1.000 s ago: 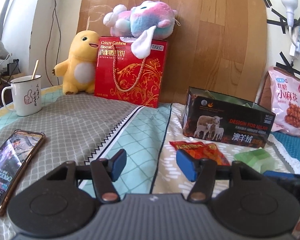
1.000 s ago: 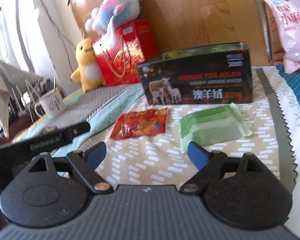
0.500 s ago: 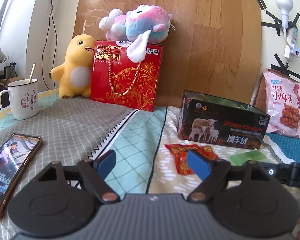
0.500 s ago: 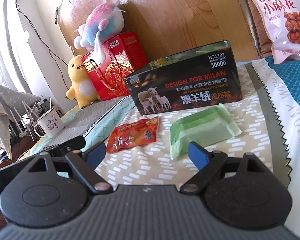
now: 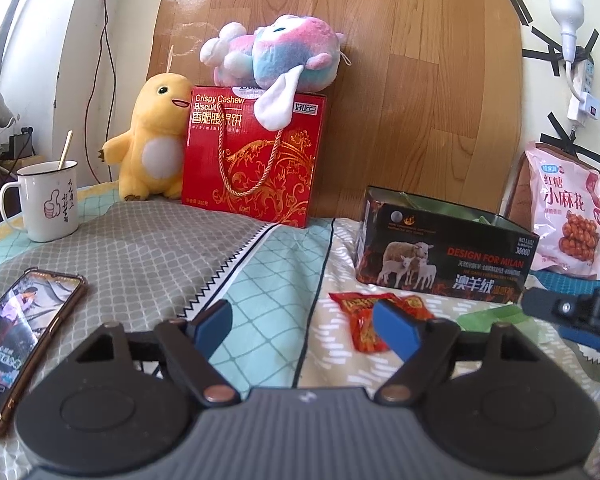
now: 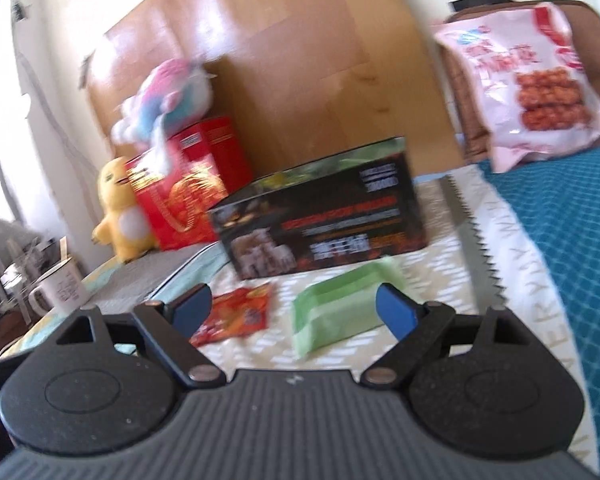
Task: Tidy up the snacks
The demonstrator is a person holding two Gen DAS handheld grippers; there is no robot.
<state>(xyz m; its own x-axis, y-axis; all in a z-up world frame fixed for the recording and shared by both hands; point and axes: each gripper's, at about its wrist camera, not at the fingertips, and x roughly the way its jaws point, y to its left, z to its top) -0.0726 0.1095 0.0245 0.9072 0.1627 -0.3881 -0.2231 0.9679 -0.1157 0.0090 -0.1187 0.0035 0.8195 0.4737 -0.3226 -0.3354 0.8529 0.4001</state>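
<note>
The red snack packet [image 5: 374, 322] lies flat on the patterned bedcover [image 5: 148, 248], just ahead of the left gripper [image 5: 304, 320] and partly behind its right-hand pad [image 5: 396, 330]; it is not between the pads. That gripper's jaws have just been opening and now stand well apart, with only bedcover showing in the gap. In the right wrist view the same packet [image 6: 236, 314] sits ahead of the right gripper [image 6: 294, 306], close to its left pad [image 6: 190, 306], and a green packet [image 6: 342, 306] lies beside it, straight ahead and running toward the right pad [image 6: 396, 312]. The right gripper's jaws are also spread wide and hold nothing; this view is blurred.

Beyond both packets stands the dark open-topped box [image 5: 444, 258] printed with sheep, its long face toward the grippers; something green shows inside it over the rim. Farther off and to the right of the left gripper, a pink snack bag [image 5: 568, 216] leans upright against a brown cushion [image 6: 464, 92]. Ahead and a little left of the left gripper a red biscuit carton [image 5: 252, 168] with a rope handle stands against the wooden board [image 5: 420, 92], a pink-and-blue plush toy [image 5: 276, 56] resting on top of it and a yellow plush toy [image 5: 152, 148] touching its left side. Far left are a white mug [image 5: 48, 202] with a stick in it and, nearer the gripper, a phone [image 5: 18, 336] lying screen up. Part of the right gripper's black arm [image 5: 572, 312] enters the left view from the right, above the green packet [image 5: 500, 318].
</note>
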